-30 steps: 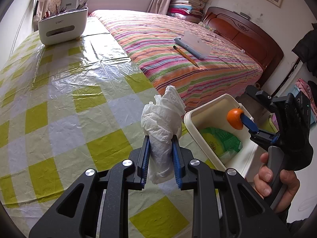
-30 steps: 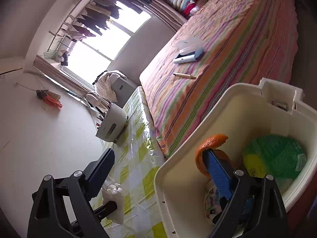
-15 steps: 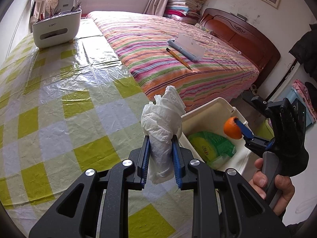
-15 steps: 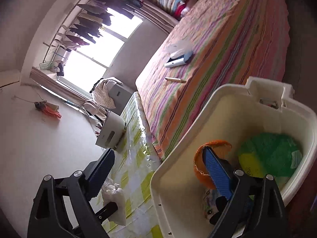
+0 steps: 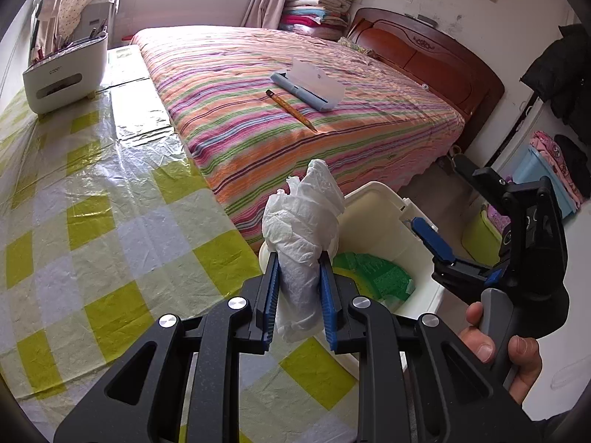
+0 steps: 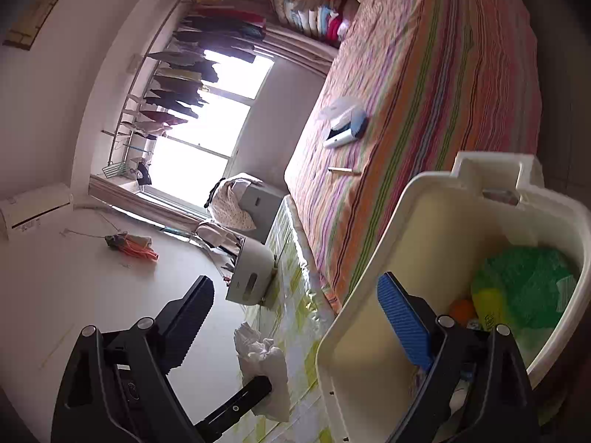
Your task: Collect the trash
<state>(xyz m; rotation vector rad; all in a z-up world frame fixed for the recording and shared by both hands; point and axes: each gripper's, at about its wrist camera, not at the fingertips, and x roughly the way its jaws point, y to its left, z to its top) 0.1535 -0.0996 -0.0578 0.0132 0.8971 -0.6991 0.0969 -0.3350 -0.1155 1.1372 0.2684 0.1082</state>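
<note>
My left gripper point(image 5: 297, 295) is shut on a crumpled white tissue point(image 5: 304, 229), held above the table edge next to the white trash bin point(image 5: 380, 214). The tissue also shows in the right wrist view point(image 6: 264, 361). My right gripper point(image 6: 295, 317) is open and empty over the bin point(image 6: 369, 295). An orange peel point(image 6: 461, 310) lies in the bin beside a green and yellow wrapper point(image 6: 524, 288). The right gripper point(image 5: 443, 221) also shows in the left wrist view, wide open above the bin's far rim.
A table with a yellow-checked cloth point(image 5: 92, 203) lies left of the bin. A white organiser box point(image 5: 62, 70) stands at its far end. A striped bed point(image 5: 295, 85) carries a pencil point(image 5: 290, 110) and a case point(image 5: 310, 85).
The right gripper opened and the orange peel dropped from it into the bin. The left gripper carried the tissue closer to the bin.
</note>
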